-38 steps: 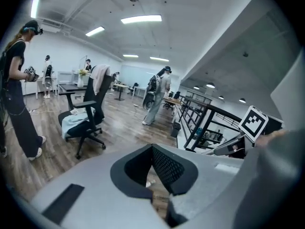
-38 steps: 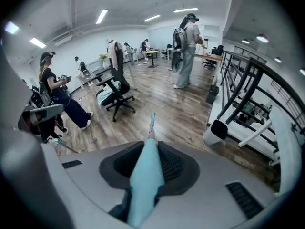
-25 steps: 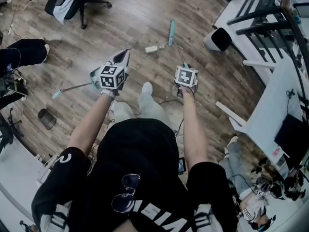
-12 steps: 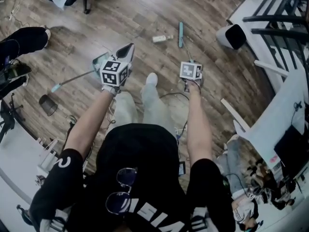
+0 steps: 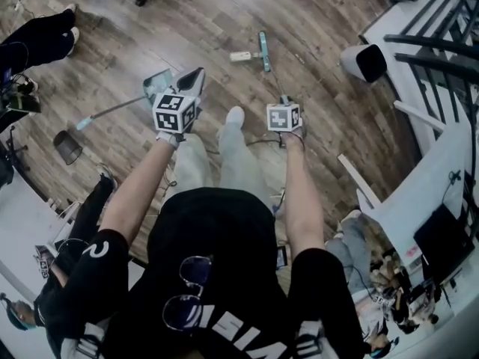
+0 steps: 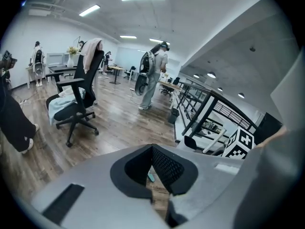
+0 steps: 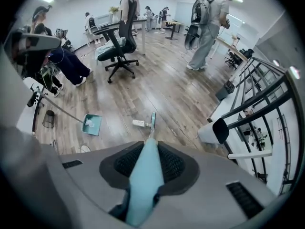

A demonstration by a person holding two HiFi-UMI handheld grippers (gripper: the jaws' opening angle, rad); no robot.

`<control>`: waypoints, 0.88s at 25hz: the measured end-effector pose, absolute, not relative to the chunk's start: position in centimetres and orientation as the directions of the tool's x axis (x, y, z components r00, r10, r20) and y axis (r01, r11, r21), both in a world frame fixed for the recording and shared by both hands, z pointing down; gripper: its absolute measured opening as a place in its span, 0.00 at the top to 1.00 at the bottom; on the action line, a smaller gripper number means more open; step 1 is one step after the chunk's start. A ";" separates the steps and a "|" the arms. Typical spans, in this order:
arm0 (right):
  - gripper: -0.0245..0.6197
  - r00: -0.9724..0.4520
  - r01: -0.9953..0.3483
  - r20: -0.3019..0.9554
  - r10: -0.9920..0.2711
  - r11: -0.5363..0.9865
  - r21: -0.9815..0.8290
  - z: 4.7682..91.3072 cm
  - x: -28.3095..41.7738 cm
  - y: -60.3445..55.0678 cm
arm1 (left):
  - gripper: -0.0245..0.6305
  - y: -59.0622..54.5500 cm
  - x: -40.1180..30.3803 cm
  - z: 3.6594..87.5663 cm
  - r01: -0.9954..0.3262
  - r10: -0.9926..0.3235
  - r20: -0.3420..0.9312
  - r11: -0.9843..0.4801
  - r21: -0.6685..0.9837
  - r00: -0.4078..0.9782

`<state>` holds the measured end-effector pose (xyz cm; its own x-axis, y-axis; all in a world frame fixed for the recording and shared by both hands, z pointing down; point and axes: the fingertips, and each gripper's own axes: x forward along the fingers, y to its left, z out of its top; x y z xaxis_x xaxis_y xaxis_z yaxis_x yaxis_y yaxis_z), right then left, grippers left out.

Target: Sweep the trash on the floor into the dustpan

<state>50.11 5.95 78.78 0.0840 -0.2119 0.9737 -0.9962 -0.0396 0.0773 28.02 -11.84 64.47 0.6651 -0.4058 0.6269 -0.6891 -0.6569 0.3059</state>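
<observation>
The right gripper (image 7: pixel 147 159) is clenched tight on the long teal broom (image 7: pixel 142 190). The broom's far end rests on the brown wood floor (image 7: pixel 157 87), touching a small white bit of trash (image 7: pixel 138 123). The square teal dustpan (image 7: pixel 91 125) sits left of it, with white scraps inside. The left gripper (image 6: pixel 153 171) has its jaws apart and holds nothing.

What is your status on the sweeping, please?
Left claw open, empty. Right claw shut on teal broom handle. White rectangular trash piece beside broom head, apart from teal plastic dustpan. Nothing between them.
</observation>
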 end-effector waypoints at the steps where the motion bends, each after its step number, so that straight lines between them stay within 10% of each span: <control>1: 0.83 0.076 -0.997 0.974 -0.215 -0.029 0.072 78.8 49.3 5.9 | 0.96 -11.9 27.4 64.5 -0.694 -0.411 0.627 -0.651 0.308 0.663; 22: 0.83 0.034 -0.967 0.971 -0.235 0.236 0.091 79.1 26.2 2.8 | 0.96 -11.3 0.5 64.9 -0.831 -0.557 0.627 -0.460 0.313 0.545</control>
